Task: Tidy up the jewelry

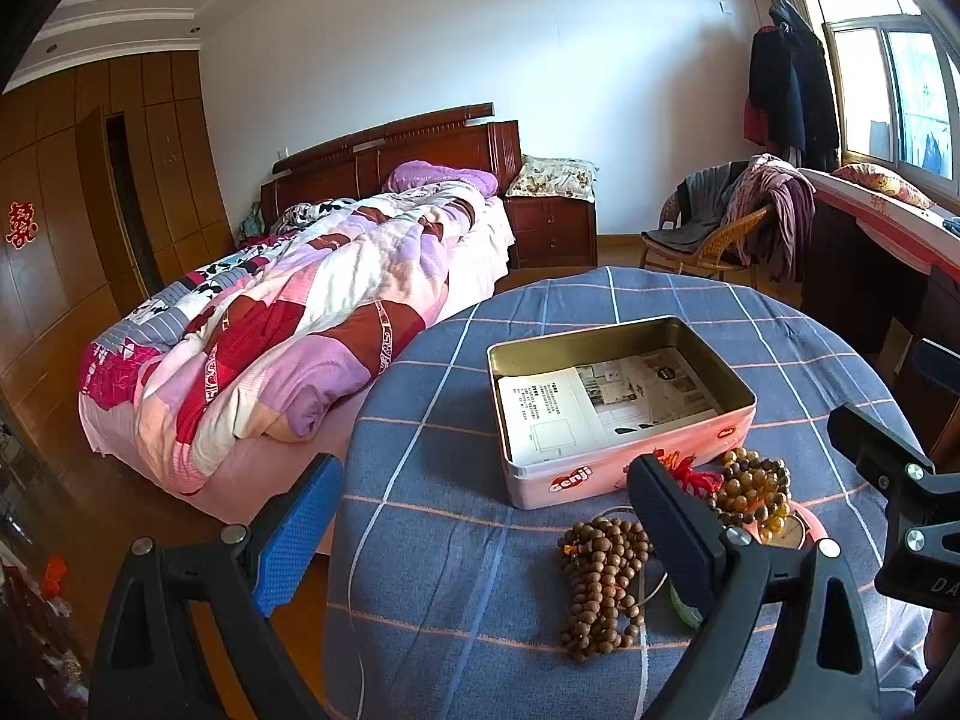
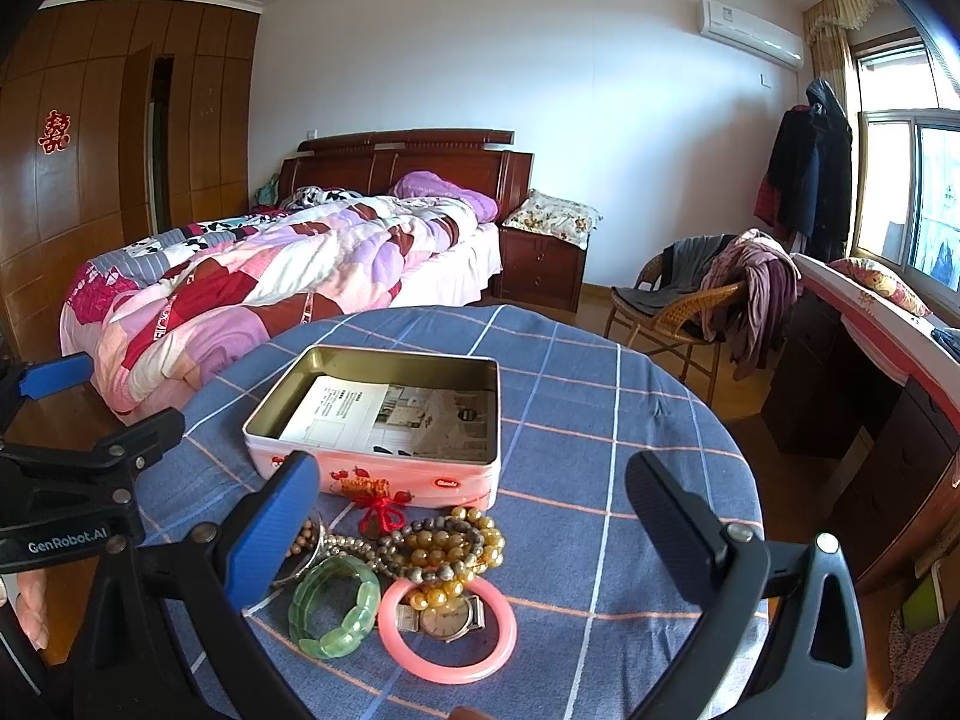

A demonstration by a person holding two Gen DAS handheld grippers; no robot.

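1. Jewelry lies in a loose heap on the near part of the desk [image 2: 600,420], just in front of the right gripper [image 2: 474,534], whose fingers [image 2: 270,540] are spread wide and hold nothing.
2. Nearest to those fingers are a pink bangle [image 2: 447,630], lying flat, with a wristwatch [image 2: 447,618] inside its ring, and a green bracelet [image 2: 333,609] just beside it on the left.
3. Just beyond them sits a pile of amber beads [image 2: 447,546], with a red knot tassel [image 2: 381,513] touching the tin's near wall.
4. A brown bead string [image 1: 600,576] lies left of that heap, its long axis running toward the left gripper [image 1: 480,516]. That gripper's fingers are also spread and empty, one of them hanging over the heap.
5. My judgement: the right gripper is nearer the bangle and bracelet, the left nearer the brown string.
6. Farther off stands the tin box [image 2: 384,414], open, its long side facing the grippers. Only printed paper [image 2: 396,420] lies in it; no jewelry is inside yet.
7. Beyond the desk stands a bed [image 2: 270,276].
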